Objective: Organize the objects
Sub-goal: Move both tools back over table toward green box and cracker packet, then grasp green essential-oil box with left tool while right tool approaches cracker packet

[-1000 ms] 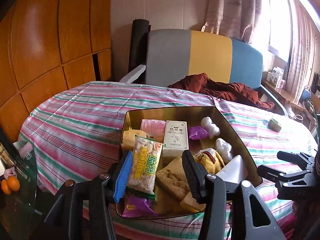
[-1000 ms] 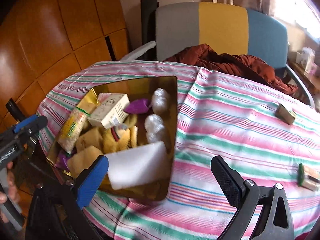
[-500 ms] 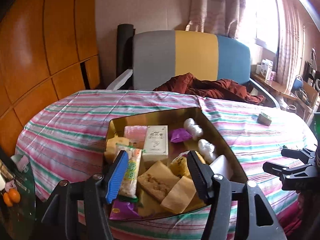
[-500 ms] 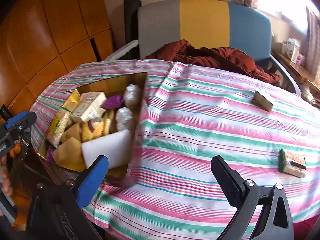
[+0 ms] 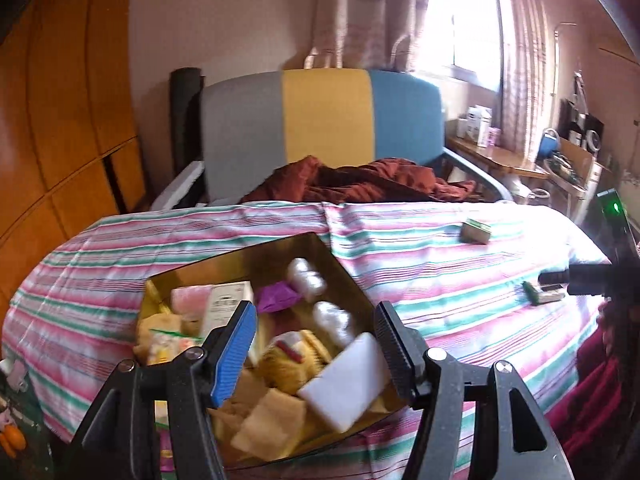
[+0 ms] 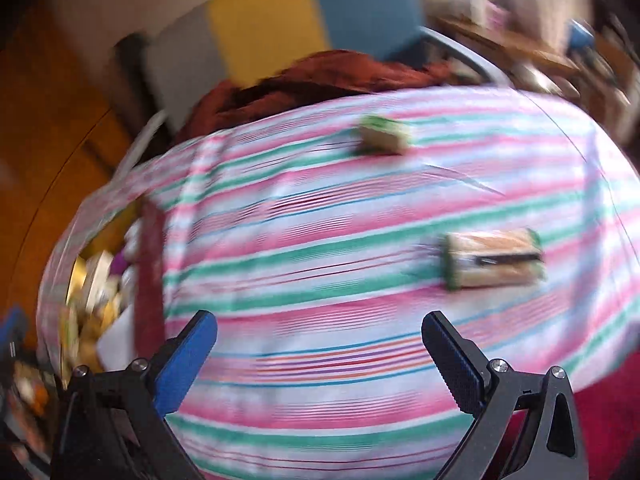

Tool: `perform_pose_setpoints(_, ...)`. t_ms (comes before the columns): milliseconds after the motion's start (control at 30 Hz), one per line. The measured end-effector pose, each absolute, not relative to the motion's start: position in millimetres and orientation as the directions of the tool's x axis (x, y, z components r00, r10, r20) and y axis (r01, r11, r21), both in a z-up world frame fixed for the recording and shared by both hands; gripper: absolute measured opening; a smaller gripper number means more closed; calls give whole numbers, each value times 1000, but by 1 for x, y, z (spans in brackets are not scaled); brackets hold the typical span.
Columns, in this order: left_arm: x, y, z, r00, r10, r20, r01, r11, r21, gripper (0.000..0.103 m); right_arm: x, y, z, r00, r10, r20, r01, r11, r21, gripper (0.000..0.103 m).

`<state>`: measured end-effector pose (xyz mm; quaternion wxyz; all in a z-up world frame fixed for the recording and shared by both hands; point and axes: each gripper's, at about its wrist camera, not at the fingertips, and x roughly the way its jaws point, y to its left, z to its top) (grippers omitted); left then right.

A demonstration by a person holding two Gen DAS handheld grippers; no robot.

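Observation:
A gold tin box (image 5: 344, 276) full of snacks and packets sits on the striped tablecloth (image 5: 420, 272); it shows at the left edge of the right wrist view (image 6: 150, 264). My left gripper (image 5: 314, 322) is open and empty, just above the box's near side. My right gripper (image 6: 320, 332) is open and empty over the cloth. A tan packet with a green end (image 6: 494, 258) lies ahead and right of it; it also shows in the left wrist view (image 5: 544, 294). A small green-topped box (image 6: 384, 134) lies farther back, also in the left wrist view (image 5: 476, 231).
A grey, yellow and blue chair (image 5: 320, 128) with a rust-red cloth (image 5: 360, 180) stands behind the table. Wooden panels (image 5: 60, 120) are on the left. A cluttered desk (image 5: 500, 156) stands under the window on the right. The right wrist view is motion-blurred.
The right gripper has swung right, away from the tin box and toward the tan packet. The left gripper has pulled back and turned right a little. Both stay open.

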<state>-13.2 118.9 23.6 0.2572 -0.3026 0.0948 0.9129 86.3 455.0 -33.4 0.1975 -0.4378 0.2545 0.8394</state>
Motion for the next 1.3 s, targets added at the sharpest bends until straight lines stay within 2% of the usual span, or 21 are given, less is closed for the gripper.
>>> perform_pose_setpoints(133, -10, 132, 18, -655, 439, -615, -562, -827, 9, 62, 113, 513, -36, -527, 108, -843, -700, -618, 358, 103)
perform_pose_setpoints(233, -9, 138, 16, -642, 449, -622, -576, -817, 5, 62, 125, 546, -47, -491, 116, -863, -780, -499, 377, 103)
perform_pose_setpoints(400, -9, 145, 15, -633, 454, -627, -586, -810, 5, 62, 120, 582, -77, -469, 53, -882, -832, -361, 421, 103)
perform_pose_setpoints(567, -15, 149, 14, -628, 445, -638, -581, -814, 4, 62, 105, 605, -100, -419, 48, -907, -871, -302, 387, 103)
perform_pose_setpoints(700, -20, 158, 11, -619, 439, -651, -589, -808, 16, 62, 90, 615, -106, -439, 33, -898, -854, -327, 405, 103)
perform_pose_setpoints(1000, -29, 199, 13, -566, 478, -672, -642, -767, -5, 62, 37, 606, -112, -497, -71, -865, -694, -566, 445, 103)
perform_pose_setpoints(1167, -35, 241, 14, -524, 507, -684, -686, -727, -13, 62, 22, 583, -111, -376, 52, -925, -678, -696, 236, 99)
perform_pose_setpoints(1300, -48, 281, 12, -464, 527, -712, -715, -697, -50, 62, 32, 592, -108, -363, 94, -927, -736, -640, 223, 100)
